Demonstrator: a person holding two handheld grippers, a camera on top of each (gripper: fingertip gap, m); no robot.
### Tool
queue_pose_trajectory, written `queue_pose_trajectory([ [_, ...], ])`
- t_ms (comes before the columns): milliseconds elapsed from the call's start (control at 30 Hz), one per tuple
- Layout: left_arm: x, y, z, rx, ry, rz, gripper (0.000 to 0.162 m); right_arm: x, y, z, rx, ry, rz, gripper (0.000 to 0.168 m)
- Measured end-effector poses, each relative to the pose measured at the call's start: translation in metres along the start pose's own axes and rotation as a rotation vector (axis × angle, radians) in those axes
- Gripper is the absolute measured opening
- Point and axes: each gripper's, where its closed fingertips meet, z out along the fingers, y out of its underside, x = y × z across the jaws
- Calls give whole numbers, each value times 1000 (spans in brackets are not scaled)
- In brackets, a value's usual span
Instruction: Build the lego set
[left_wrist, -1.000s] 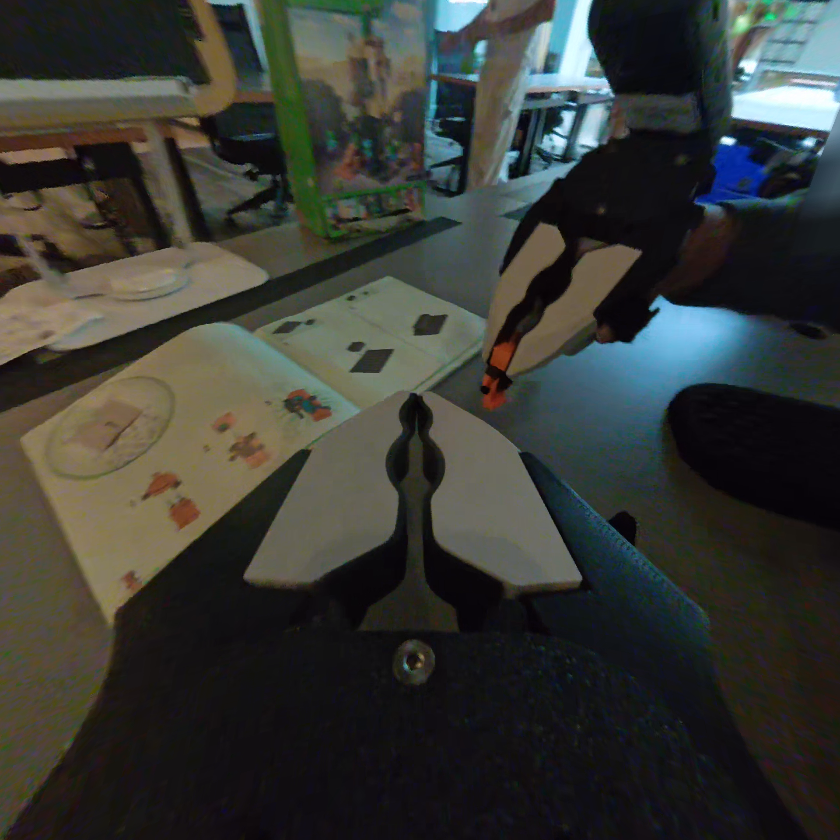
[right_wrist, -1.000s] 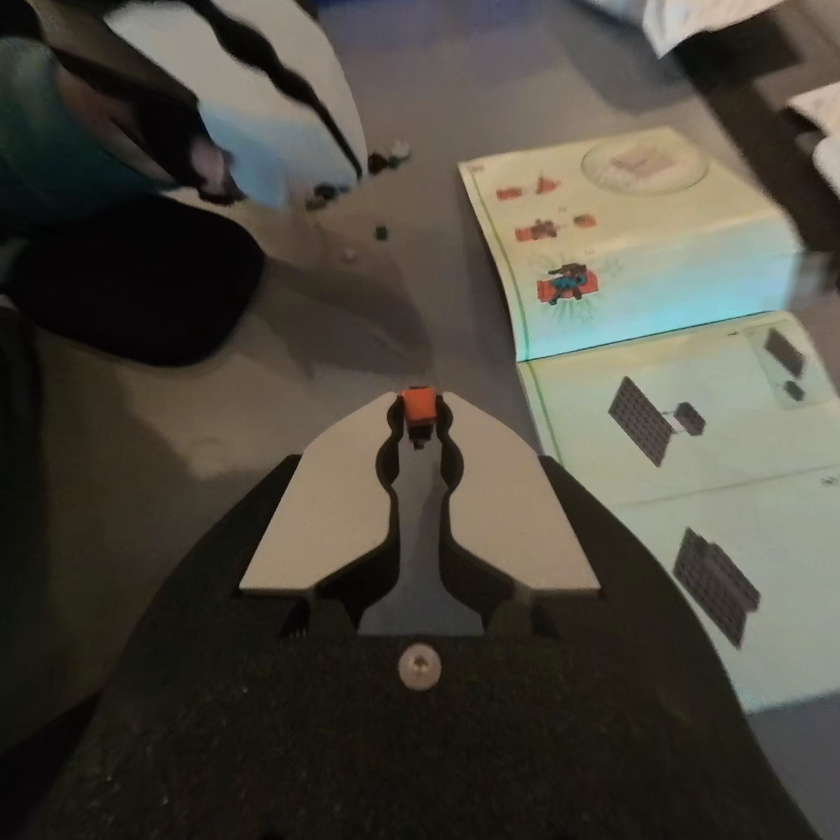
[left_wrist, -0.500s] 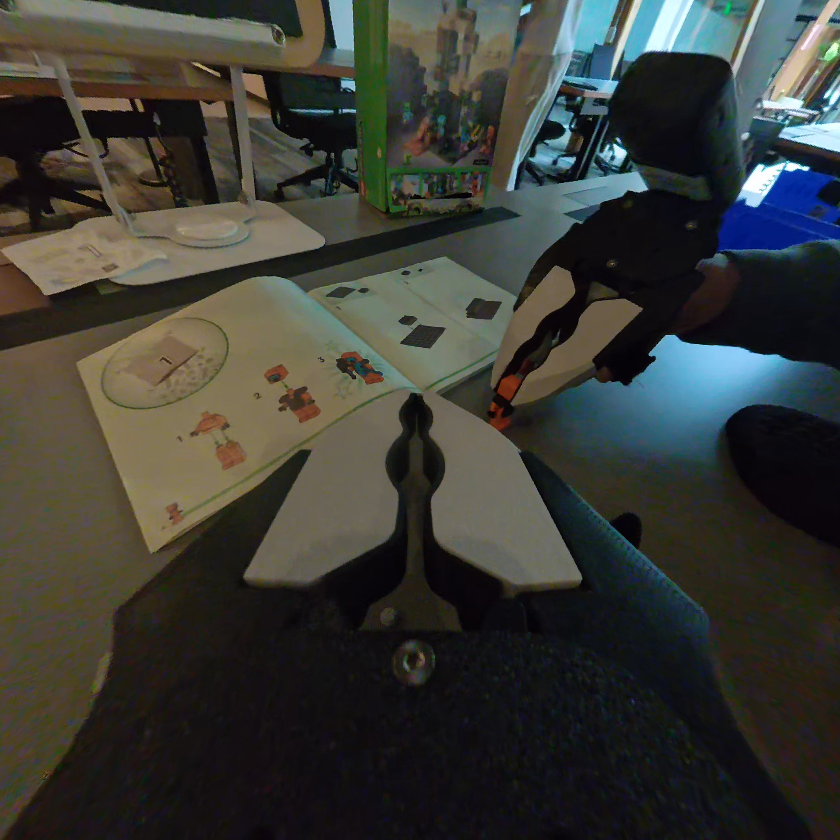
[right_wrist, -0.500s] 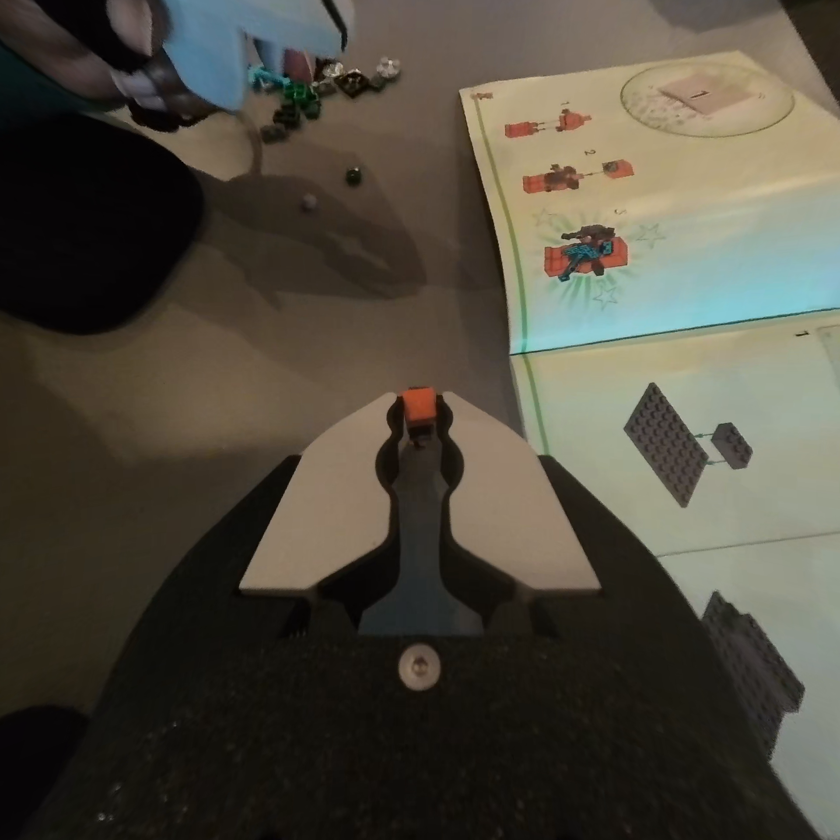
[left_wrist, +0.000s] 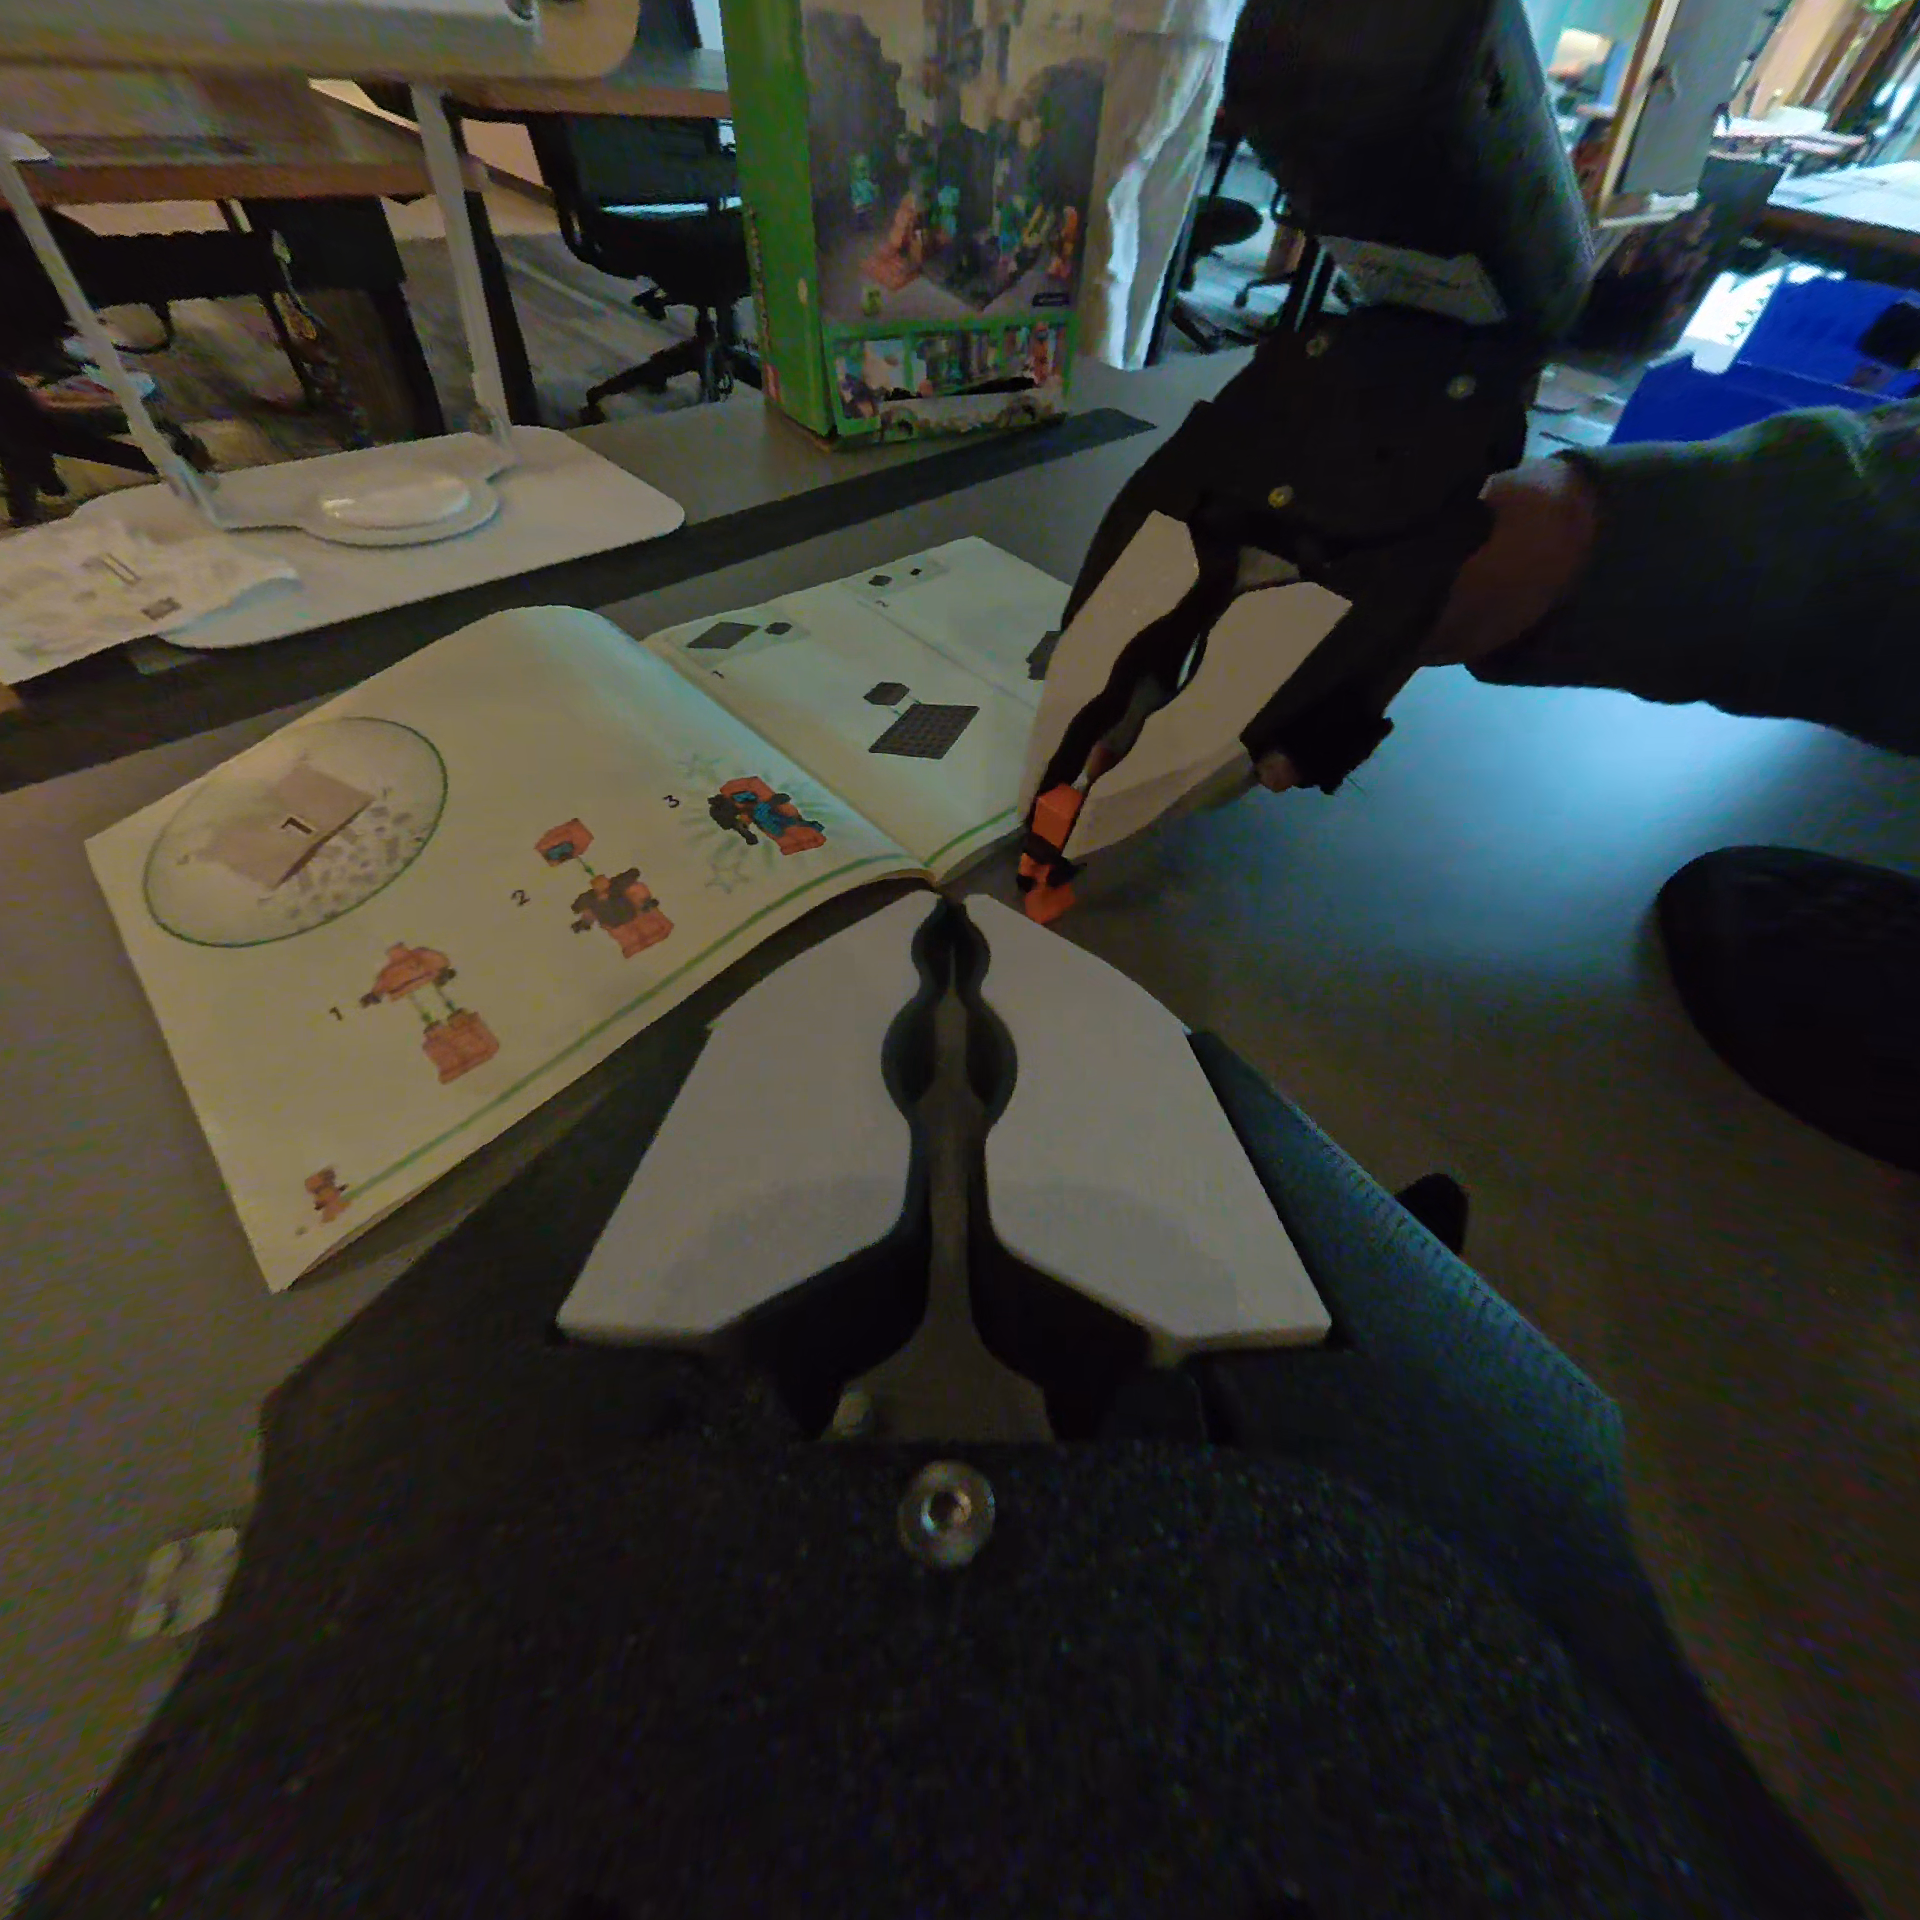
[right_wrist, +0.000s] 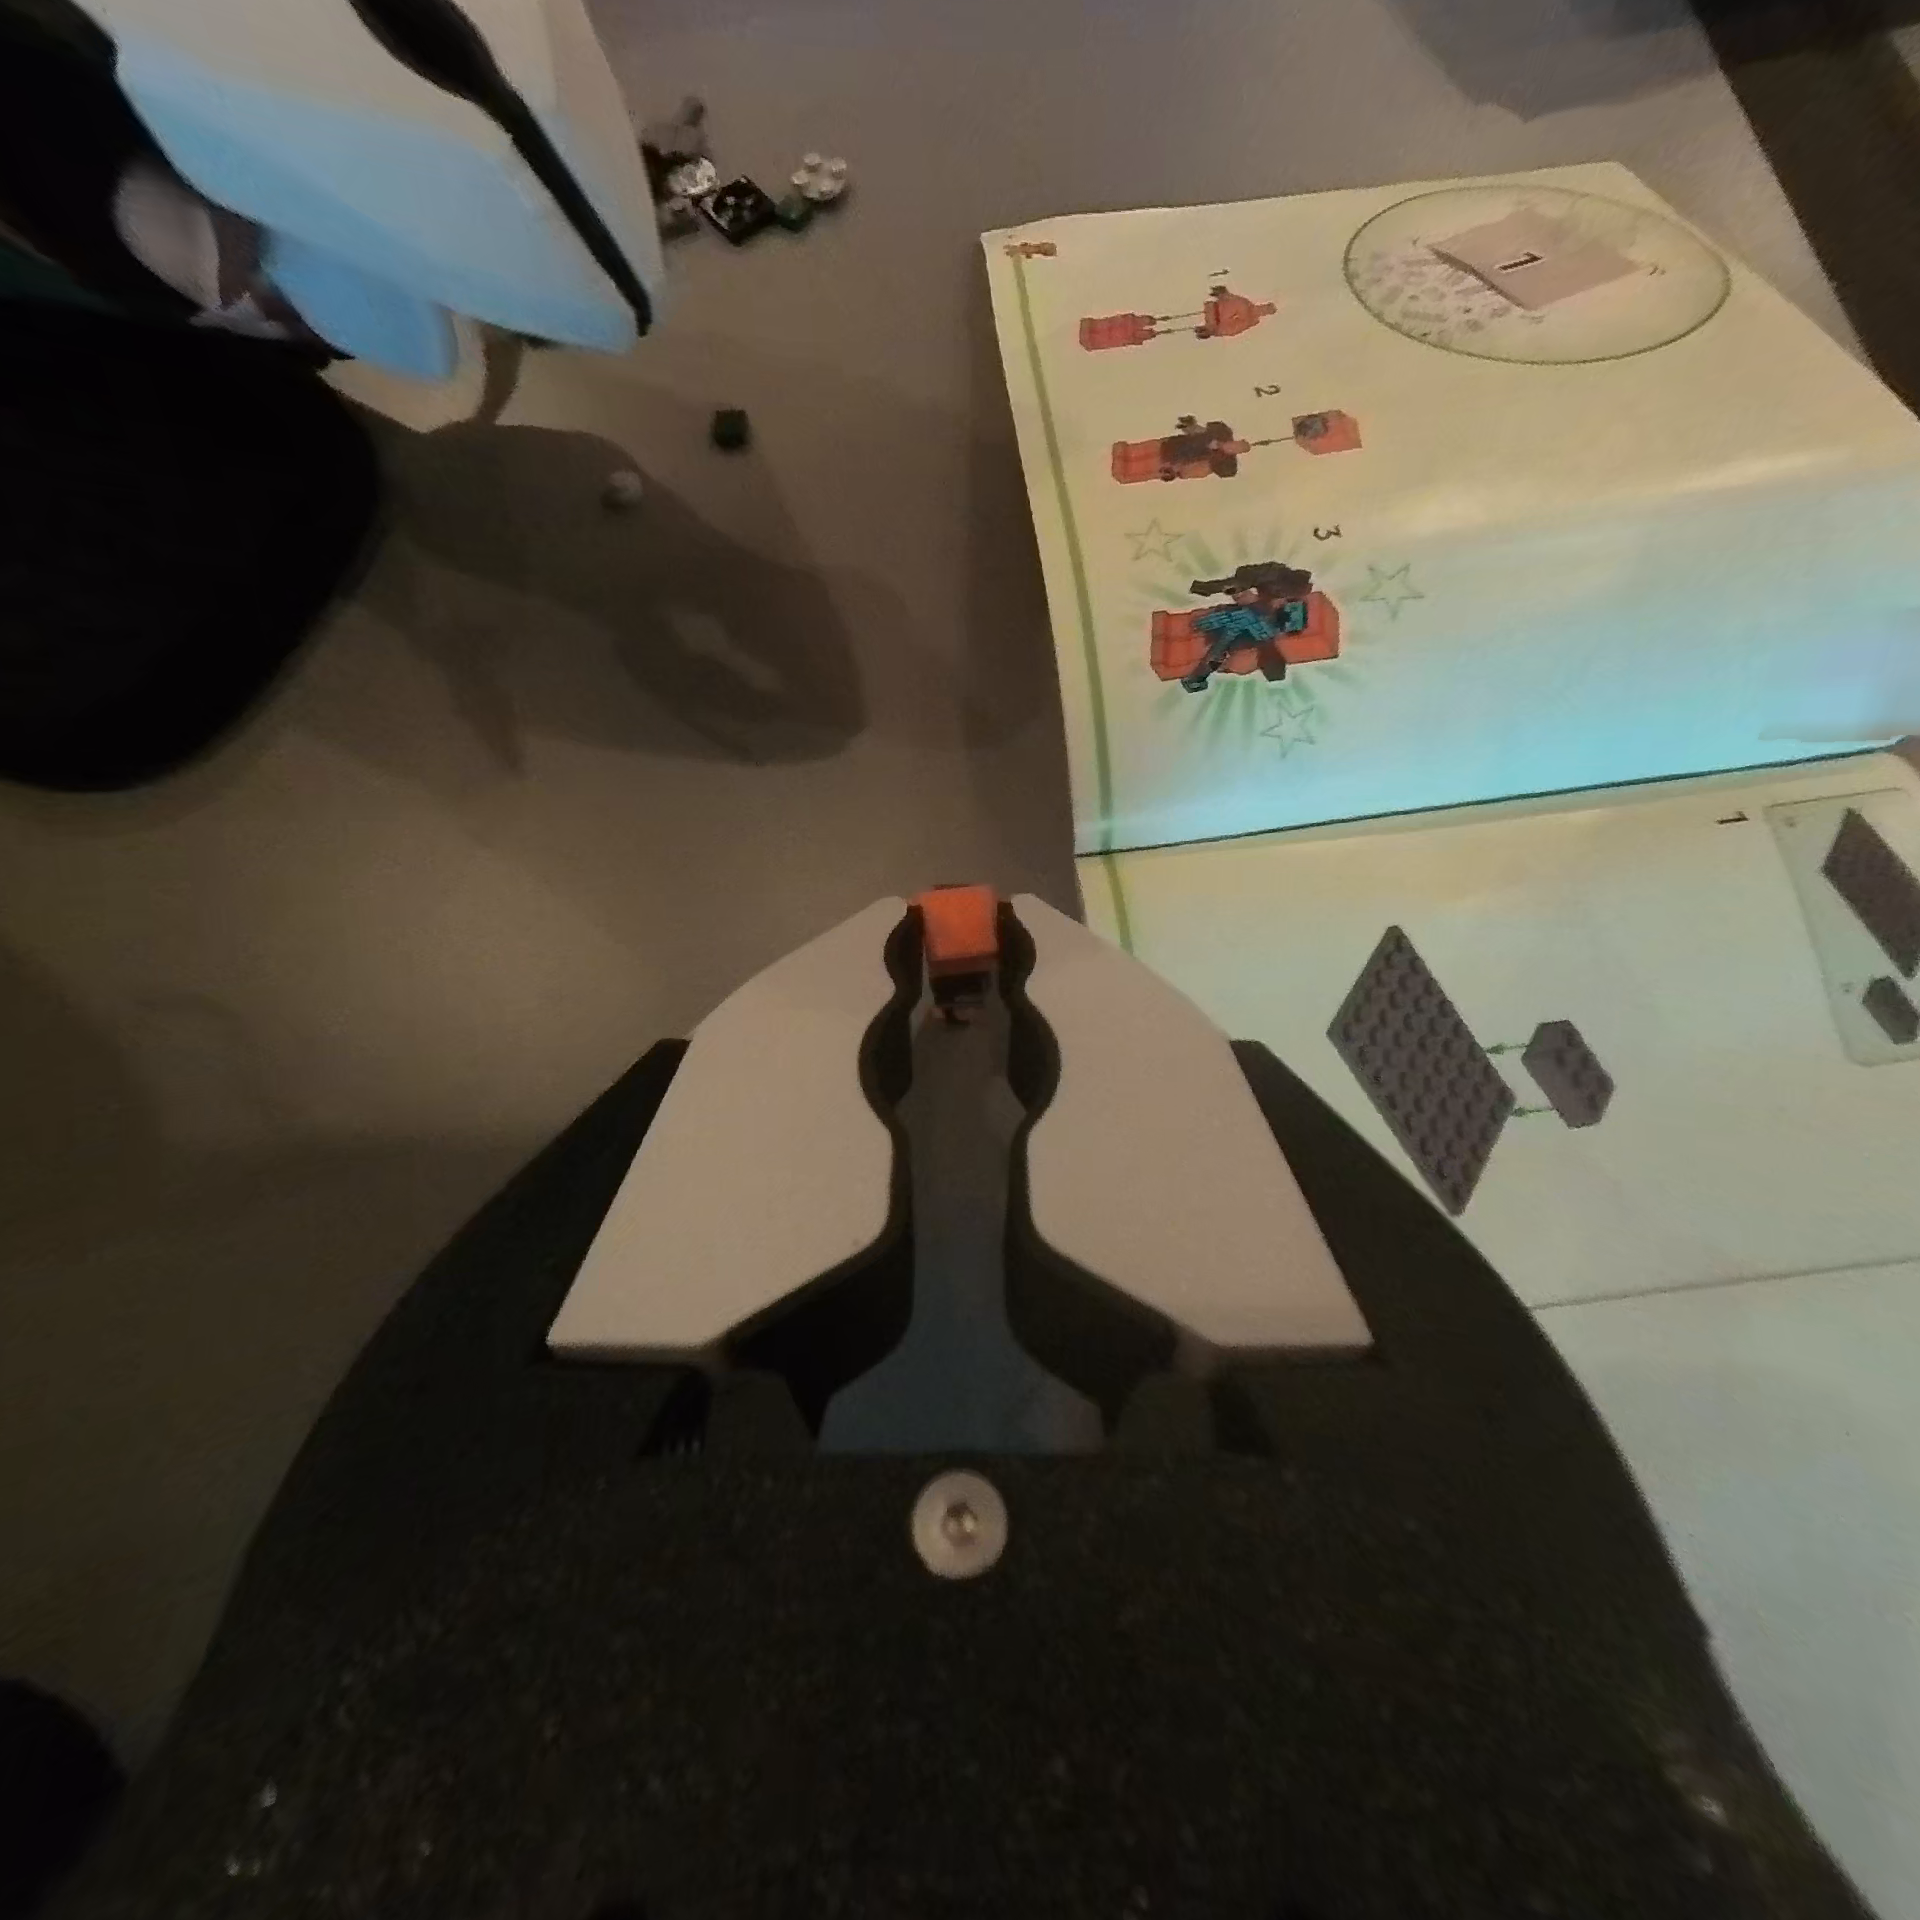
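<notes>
My right gripper (right_wrist: 958, 914) is shut on a small orange lego figure (right_wrist: 958, 925). In the left wrist view that gripper (left_wrist: 1055, 821) points down and holds the orange figure (left_wrist: 1049, 852) with its feet at the grey table, right beside the open instruction booklet (left_wrist: 540, 831). My left gripper (left_wrist: 948, 914) is shut and empty, low over the table, its tips a short way in front of the figure. In the right wrist view the left gripper (right_wrist: 623, 301) shows at top left. The booklet (right_wrist: 1507, 571) lies to the right.
Several small loose lego pieces (right_wrist: 727, 197) lie at the far side of the table, plus two stray ones (right_wrist: 730, 426). A green set box (left_wrist: 914, 208) and a white lamp base (left_wrist: 395, 509) stand behind the booklet. A dark rounded object (left_wrist: 1797, 987) lies at right. My hands' fingertips stand some 10 cm from each other.
My right gripper has brought the orange figure down to the table next to the booklet's edge. My left gripper has drawn closer to it and stayed shut.
</notes>
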Motion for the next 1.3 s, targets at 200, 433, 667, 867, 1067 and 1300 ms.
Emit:
queue_pose_trajectory([
  [200,4,0,0,-3,12,23,0,3,1,-1,7,-4,-22,13],
  [433,6,3,2,-19,10,47,0,5,0,0,-5,-8,-29,13],
  [667,4,5,2,-28,8,41,0,7,2,1,-5,-3,-31,15],
  [867,5,7,3,-37,10,43,0,3,-2,1,11,-3,-43,18],
  [1067,4,8,4,-43,9,38,0,4,-8,-4,39,2,-36,18],
  [1300,3,10,4,-49,5,33,0,3,-23,-16,107,7,-11,21],
])
